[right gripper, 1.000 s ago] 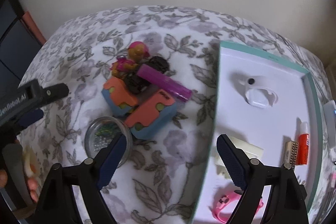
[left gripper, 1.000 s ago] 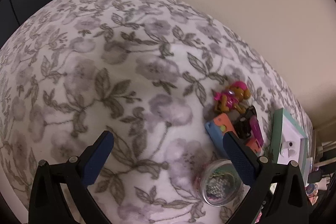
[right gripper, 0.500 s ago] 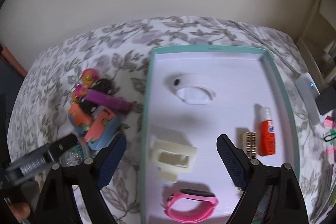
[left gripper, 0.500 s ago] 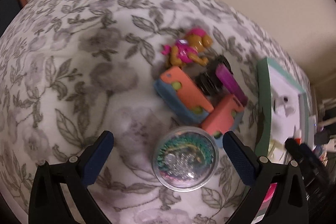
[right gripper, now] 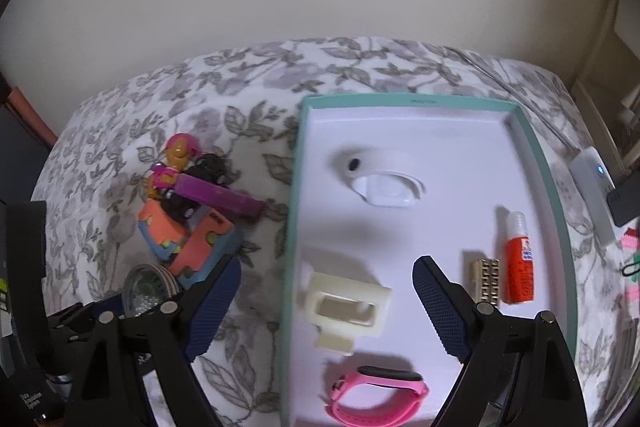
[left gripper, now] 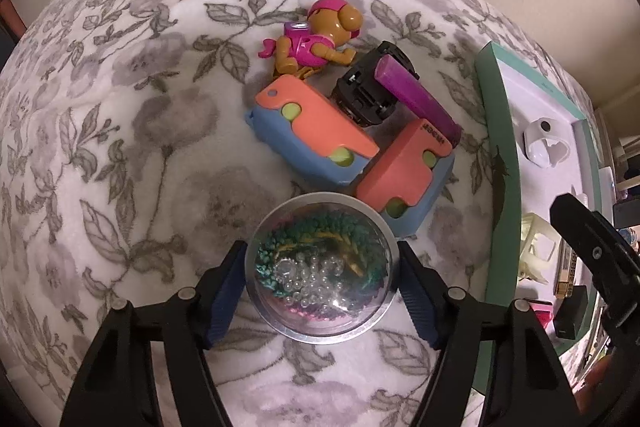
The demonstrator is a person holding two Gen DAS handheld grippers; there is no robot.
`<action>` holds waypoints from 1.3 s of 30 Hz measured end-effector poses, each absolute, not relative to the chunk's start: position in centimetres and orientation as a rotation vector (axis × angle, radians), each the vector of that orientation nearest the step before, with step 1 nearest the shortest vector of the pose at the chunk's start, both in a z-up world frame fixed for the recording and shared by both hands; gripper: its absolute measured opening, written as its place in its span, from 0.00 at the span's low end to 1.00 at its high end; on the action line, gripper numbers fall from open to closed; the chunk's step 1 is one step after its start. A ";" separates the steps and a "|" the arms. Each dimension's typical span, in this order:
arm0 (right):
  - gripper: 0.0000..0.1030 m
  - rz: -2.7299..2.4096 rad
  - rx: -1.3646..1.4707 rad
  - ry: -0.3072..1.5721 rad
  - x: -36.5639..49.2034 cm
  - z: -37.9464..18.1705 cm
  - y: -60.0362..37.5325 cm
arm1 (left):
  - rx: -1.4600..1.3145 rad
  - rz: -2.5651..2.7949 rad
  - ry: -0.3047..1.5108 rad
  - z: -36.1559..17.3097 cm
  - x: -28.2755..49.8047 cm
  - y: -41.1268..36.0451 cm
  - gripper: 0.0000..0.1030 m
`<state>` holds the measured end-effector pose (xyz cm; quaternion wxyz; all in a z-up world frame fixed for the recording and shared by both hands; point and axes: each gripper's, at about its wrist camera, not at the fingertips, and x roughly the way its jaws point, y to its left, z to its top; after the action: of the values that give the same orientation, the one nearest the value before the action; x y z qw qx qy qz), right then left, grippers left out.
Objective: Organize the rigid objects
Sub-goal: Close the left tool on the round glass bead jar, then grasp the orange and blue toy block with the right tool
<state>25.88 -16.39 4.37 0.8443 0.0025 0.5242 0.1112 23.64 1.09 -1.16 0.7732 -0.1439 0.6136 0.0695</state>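
Both grippers have black angular frames with silver screws and dark blue ribbed fingers (left gripper: 224,291).

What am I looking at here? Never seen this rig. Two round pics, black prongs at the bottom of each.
No robot: a person holds a two-finger claw in each hand, with a fisheye camera on each looking along its fingers. In the left view, the left claw is closing around a round bead container on the floral cloth; whether its pads touch yet is unclear. Beyond sit two orange-and-blue blocks, a toy dog, a black toy and a purple stick. In the right view, the right claw hangs open and empty over a teal tray holding sorted items, including a pink band.
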 end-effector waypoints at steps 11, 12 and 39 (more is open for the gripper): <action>0.82 0.361 -0.013 1.060 25.1 4.5 -11.7 | -0.387 0.307 1.274 -0.5 22.5 6.5 0.71; 0.81 0.375 -0.021 1.059 24.9 4.4 -11.1 | -0.406 0.324 1.268 -0.6 22.4 7.3 0.71; 0.59 0.389 -0.007 1.139 26.9 -0.3 -6.0 | -0.540 0.435 1.214 -1.4 22.4 11.5 0.71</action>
<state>26.94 -6.02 -0.30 0.8242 -0.0034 0.5359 0.1830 22.43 11.48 -1.38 0.7654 -0.2485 0.5589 0.2001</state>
